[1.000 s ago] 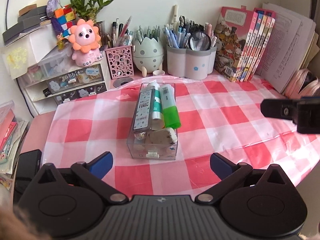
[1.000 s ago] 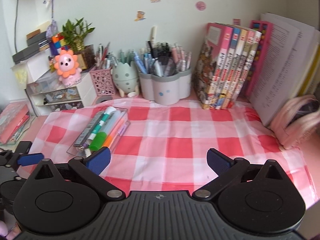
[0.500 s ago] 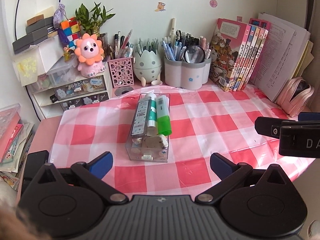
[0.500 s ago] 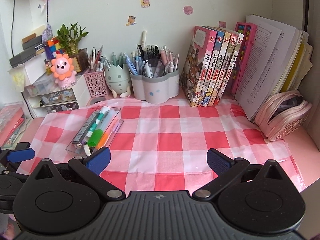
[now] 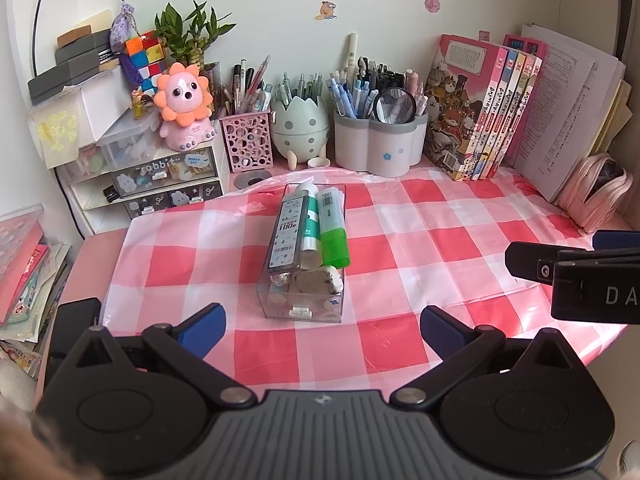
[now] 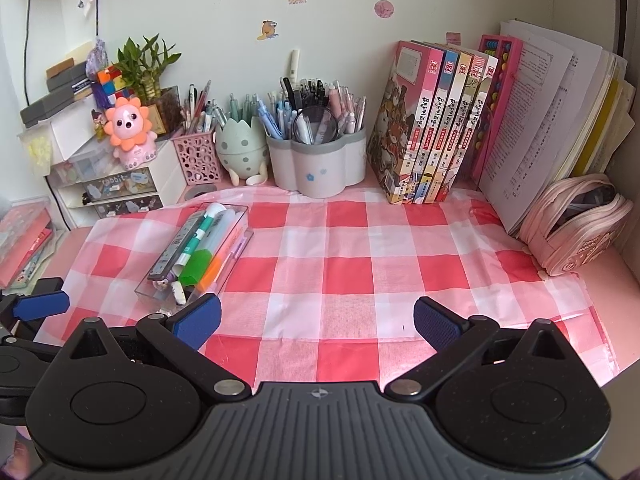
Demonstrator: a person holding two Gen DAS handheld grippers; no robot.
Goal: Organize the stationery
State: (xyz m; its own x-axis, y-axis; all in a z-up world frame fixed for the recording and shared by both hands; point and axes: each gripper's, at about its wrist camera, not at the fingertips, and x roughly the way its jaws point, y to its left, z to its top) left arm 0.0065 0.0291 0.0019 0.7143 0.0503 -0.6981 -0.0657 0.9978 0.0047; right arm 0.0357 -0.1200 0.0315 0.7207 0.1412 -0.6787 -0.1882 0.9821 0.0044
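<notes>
A clear plastic box [image 5: 301, 307] stands on the red-and-white checked cloth [image 5: 420, 240]. It holds a grey lead case [image 5: 287, 236], a teal-and-white pen, a green-capped highlighter [image 5: 335, 242] and an eraser [image 5: 316, 280]. It also shows in the right wrist view [image 6: 160, 294], with an orange highlighter [image 6: 214, 270] in it. My left gripper [image 5: 322, 330] is open and empty, just short of the box. My right gripper [image 6: 316, 320] is open and empty over bare cloth, right of the box.
At the back stand a pink mesh pen cup [image 5: 248, 142], an egg-shaped holder [image 5: 299, 128], a grey flower-shaped holder [image 5: 378, 144], upright books [image 5: 480, 108] and papers. A small drawer unit [image 5: 160, 184] is at the back left, a pink pencil case [image 6: 576, 224] at the right.
Both grippers have pulled back and risen, so the box and the desk look smaller and farther away. Nothing on the desk has moved. Both grippers stay open.
</notes>
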